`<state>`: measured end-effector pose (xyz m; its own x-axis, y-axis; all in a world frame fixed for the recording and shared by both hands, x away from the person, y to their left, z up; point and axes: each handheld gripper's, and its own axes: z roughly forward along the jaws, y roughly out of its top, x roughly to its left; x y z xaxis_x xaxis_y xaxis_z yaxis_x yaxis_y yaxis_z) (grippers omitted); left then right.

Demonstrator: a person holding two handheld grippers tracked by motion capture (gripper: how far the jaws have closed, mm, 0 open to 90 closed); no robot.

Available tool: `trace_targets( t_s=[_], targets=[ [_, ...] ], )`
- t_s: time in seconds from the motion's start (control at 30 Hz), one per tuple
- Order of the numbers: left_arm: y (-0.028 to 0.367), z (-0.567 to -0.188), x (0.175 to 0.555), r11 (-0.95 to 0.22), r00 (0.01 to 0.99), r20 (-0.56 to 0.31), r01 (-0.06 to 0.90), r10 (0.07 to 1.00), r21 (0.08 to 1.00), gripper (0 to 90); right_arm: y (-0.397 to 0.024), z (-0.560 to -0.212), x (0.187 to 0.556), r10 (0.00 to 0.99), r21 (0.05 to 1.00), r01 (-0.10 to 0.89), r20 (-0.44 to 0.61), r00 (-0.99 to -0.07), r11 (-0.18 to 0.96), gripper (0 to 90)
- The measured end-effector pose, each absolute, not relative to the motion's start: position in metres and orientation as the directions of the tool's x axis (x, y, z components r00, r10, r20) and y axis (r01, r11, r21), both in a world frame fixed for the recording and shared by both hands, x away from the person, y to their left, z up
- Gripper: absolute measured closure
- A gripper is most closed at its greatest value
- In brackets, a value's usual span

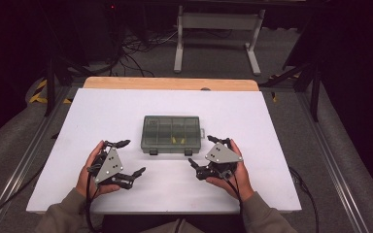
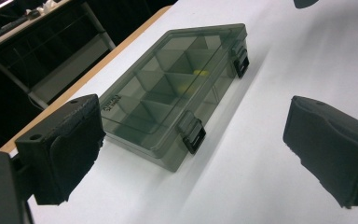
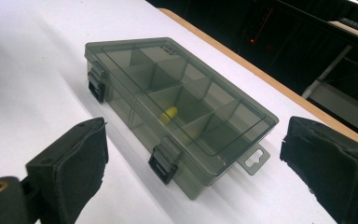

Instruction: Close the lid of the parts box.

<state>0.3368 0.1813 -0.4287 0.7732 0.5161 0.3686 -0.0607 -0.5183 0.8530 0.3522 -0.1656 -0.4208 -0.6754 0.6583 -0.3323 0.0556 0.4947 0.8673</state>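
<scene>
Broadly, the white worktop (image 1: 102,111) takes up the middle of the high view, with a strip of pale wood showing along its far edge and dark floor, cables and a light metal frame (image 1: 218,29) beyond it. Near the worktop's centre lies a smoky grey, see-through compartment box (image 1: 171,134), flat on its base with its lid down and its long side facing the person. Its inside is split by dividers into several small cells, and something small and yellow (image 3: 169,113) sits in one of the cells toward the front middle. Two dark latches (image 3: 164,162) hang on the front wall, both folded down against it, and a little hang tab juts from the box's right end. The left gripper (image 1: 127,158) is held just off the box's front left corner, near it but not touching, its jaws spread wide with nothing between them; in the left gripper view the box lies ahead, between the two black pads and beyond them, clear of both. The right gripper (image 1: 205,151) sits just off the front right corner, likewise apart from the box, its jaws also spread wide and empty; in the right gripper view the box stretches away ahead, with the nearer latch closest to the pads. Each gripper is held in a hand, with sleeved forearms coming in from the near edge of the worktop.
</scene>
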Motion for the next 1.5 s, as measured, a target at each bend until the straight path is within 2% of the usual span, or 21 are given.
trace_targets(
  t_s=[1.5],
  targets=[
    [0.212, -0.445, 0.315, -0.550, 0.750, 0.380, -0.026, 0.541, 0.835, 6.0, -0.186, -0.433, 0.333, 0.656, 0.853, 0.047, -0.363, -0.662, 0.520, 7.5]
  ],
)
